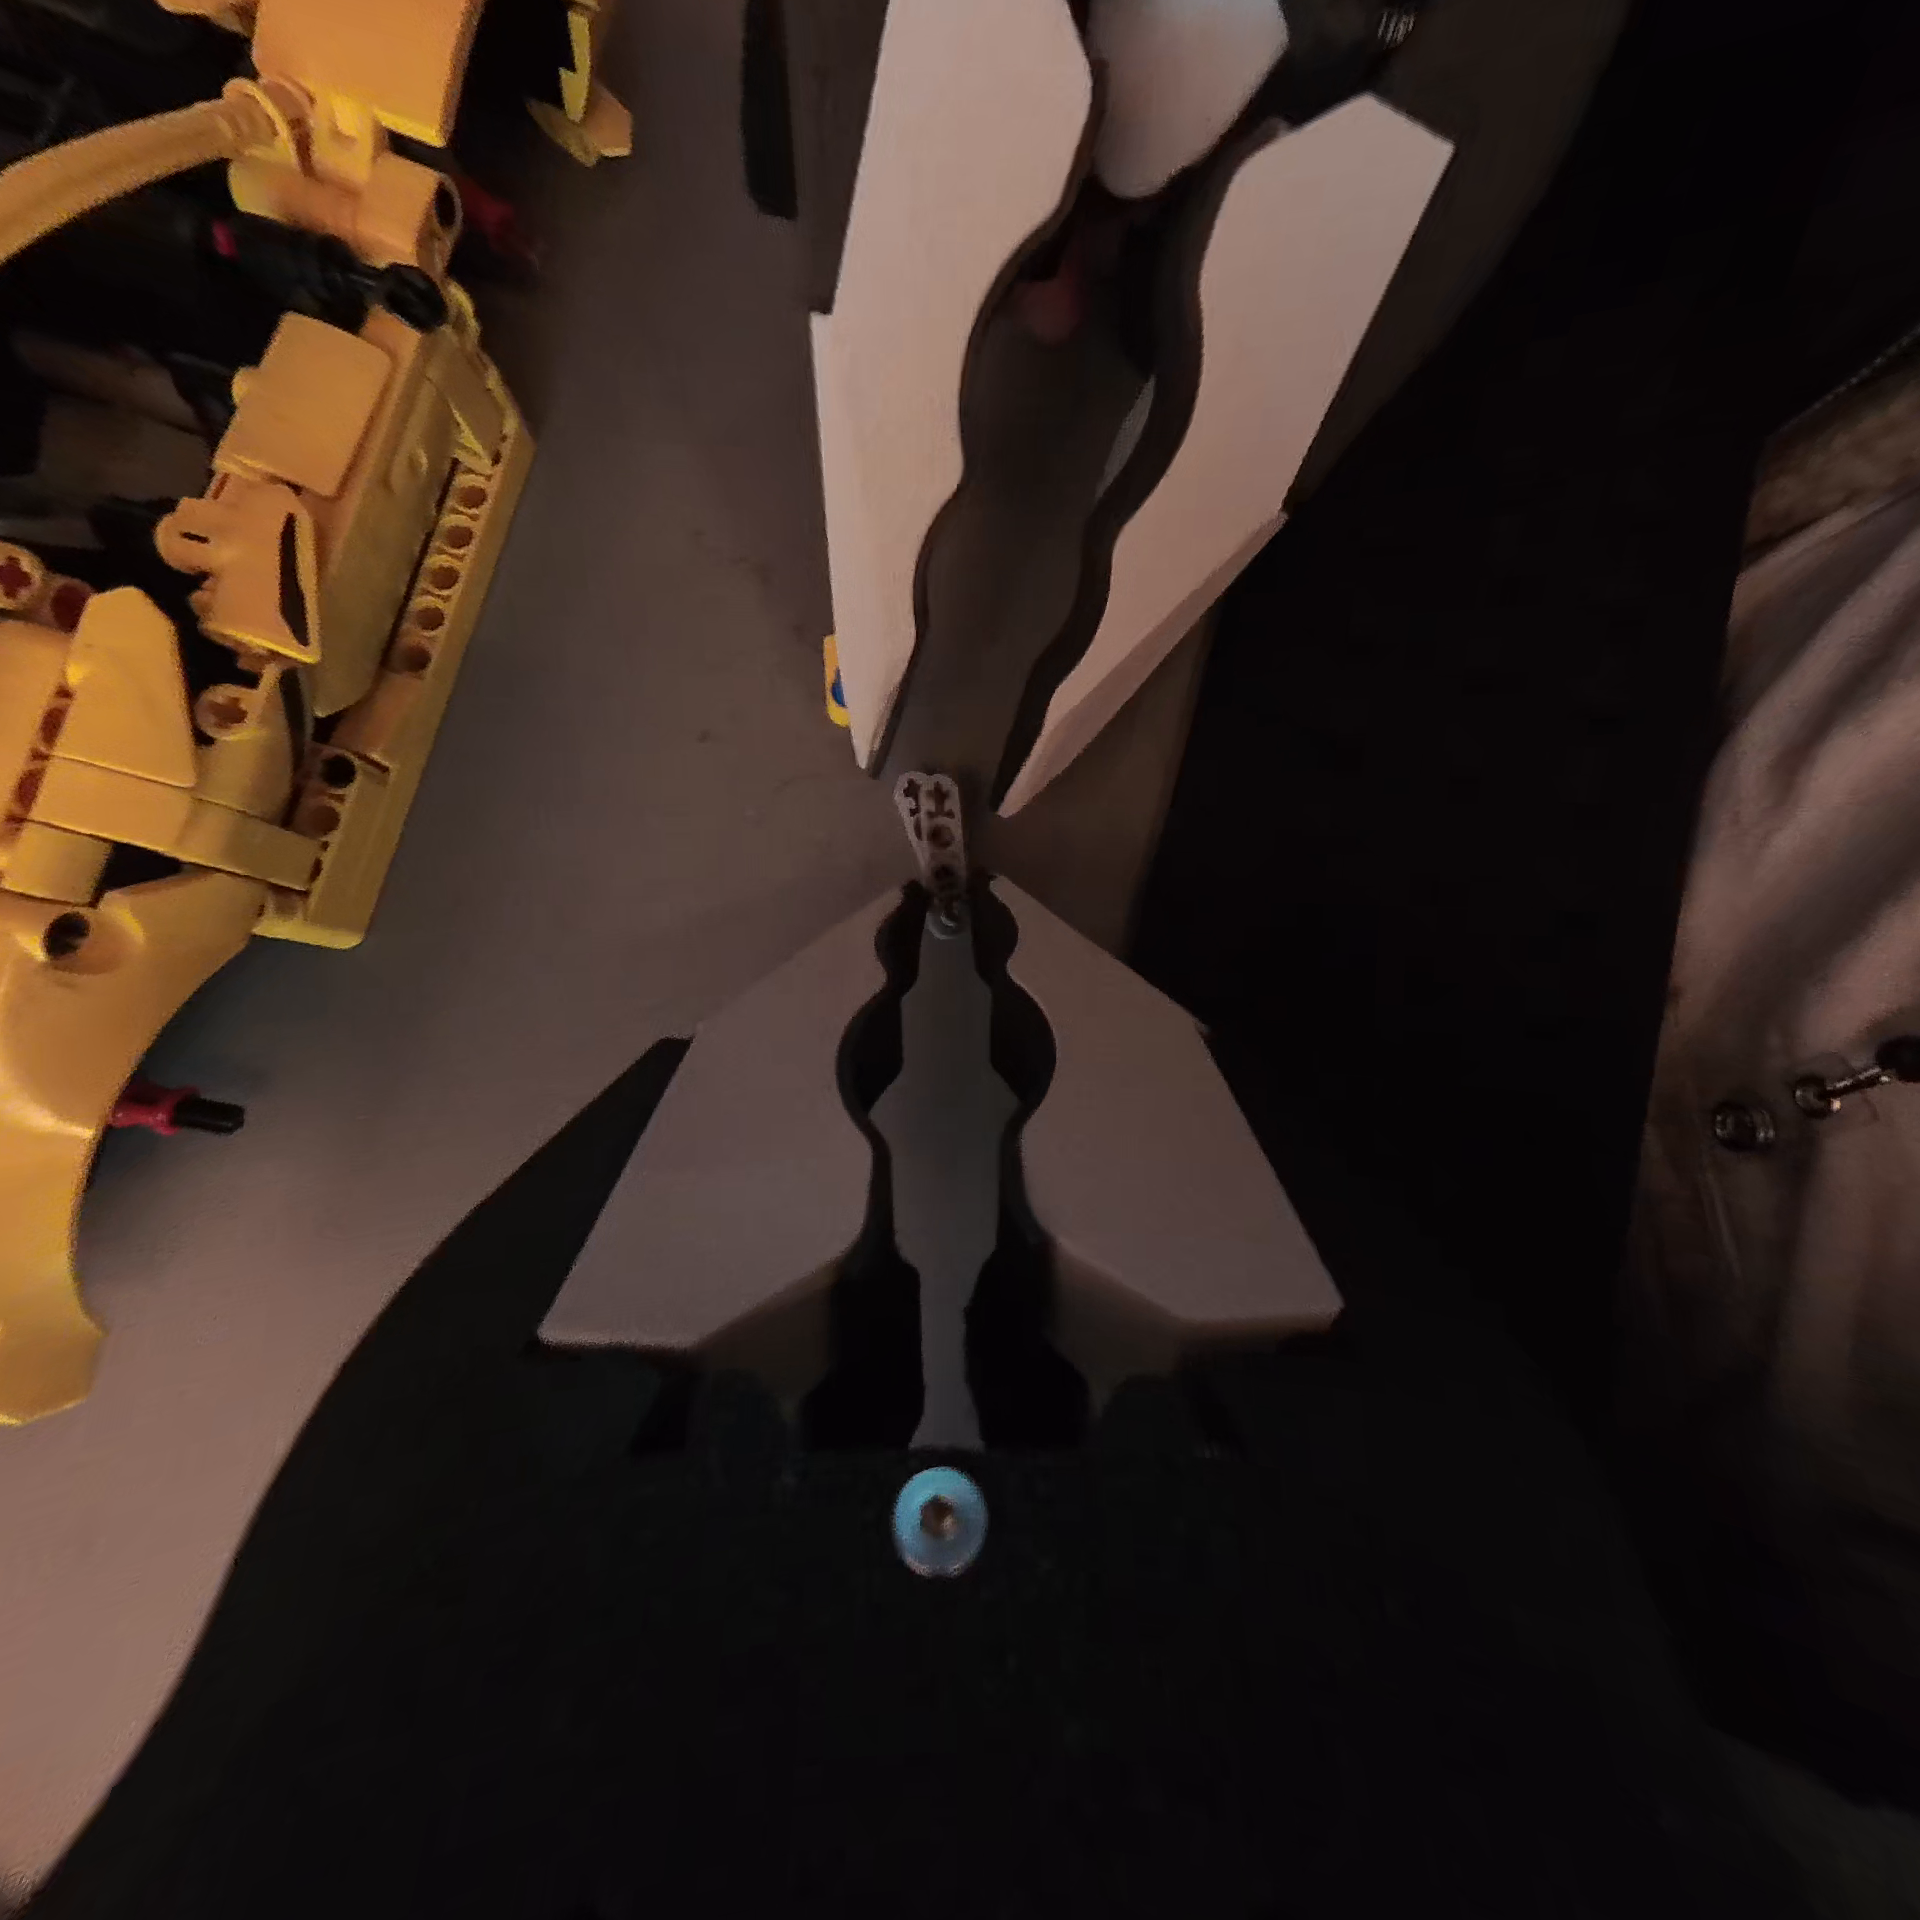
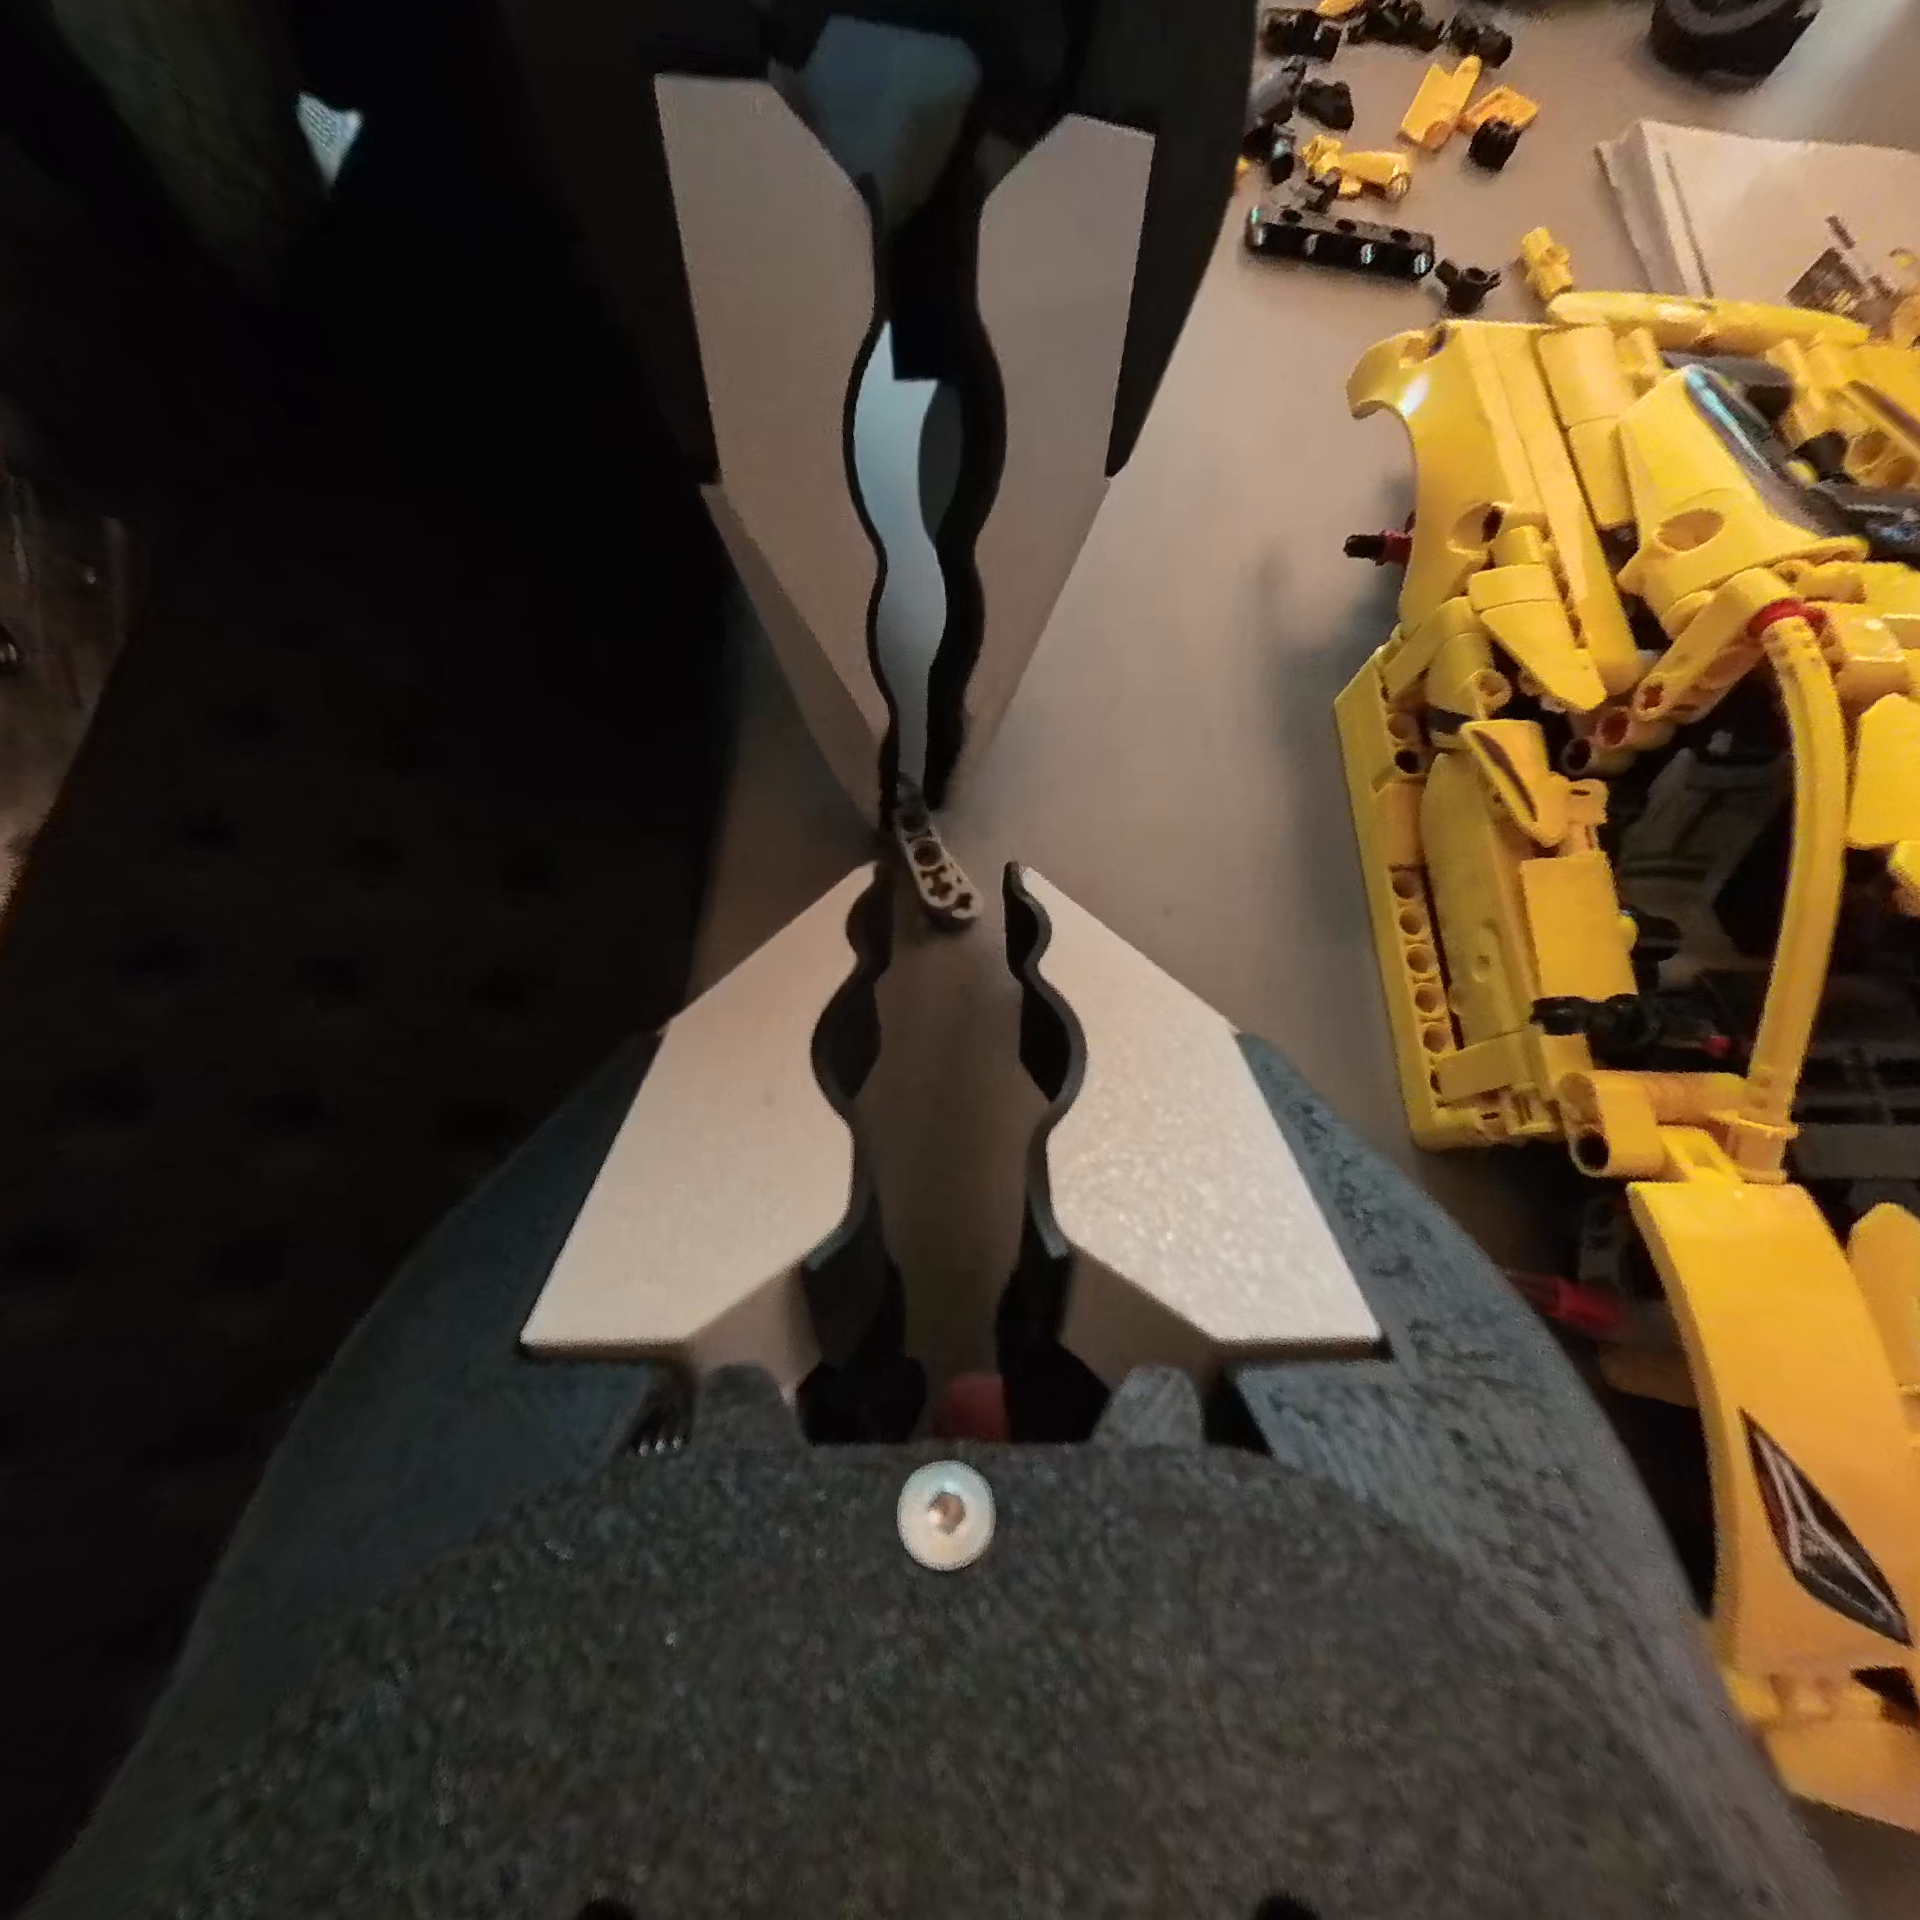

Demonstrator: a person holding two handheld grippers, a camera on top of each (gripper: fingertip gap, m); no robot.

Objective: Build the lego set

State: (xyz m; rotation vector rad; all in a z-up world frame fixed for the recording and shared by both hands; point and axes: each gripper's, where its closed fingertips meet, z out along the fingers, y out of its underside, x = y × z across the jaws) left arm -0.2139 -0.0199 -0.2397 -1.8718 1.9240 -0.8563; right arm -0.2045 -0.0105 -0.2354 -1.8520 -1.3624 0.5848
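The two tongs met tip to tip above the edge of the pale grey bench [image 2: 1164, 665], with a small grey perforated Lego beam [image 1: 936, 840] between them. In the left wrist view, the left tongs [image 1: 948, 896] pinched one end of that beam, their wavy black-edged white fingers [image 1: 1122, 1081] drawn close together. The rest of the beam stuck out toward the right tongs [image 1: 940, 774], which came in from the top of the picture.

In the right wrist view, the right tongs [image 2: 940, 883] stood narrowly parted, their tips on either side of the beam's near end [image 2: 938, 875]; I could not tell whether they touched it. The left tongs [image 2: 914, 795] gripped its far end from the top of the picture.

The large, partly built yellow Lego car [image 2: 1621, 831] sat on the bench well apart from the beam, to the right in the right wrist view and at the left [image 1: 260, 582] in the left wrist view. Beyond it lay a scatter of loose black and yellow Lego pieces [image 2: 1351, 156], a black wheel [image 2: 1714, 31] and a white paper booklet [image 2: 1766, 208]. A short red and black pin [image 1: 177, 1114] stuck out beside the car's curved yellow panel.
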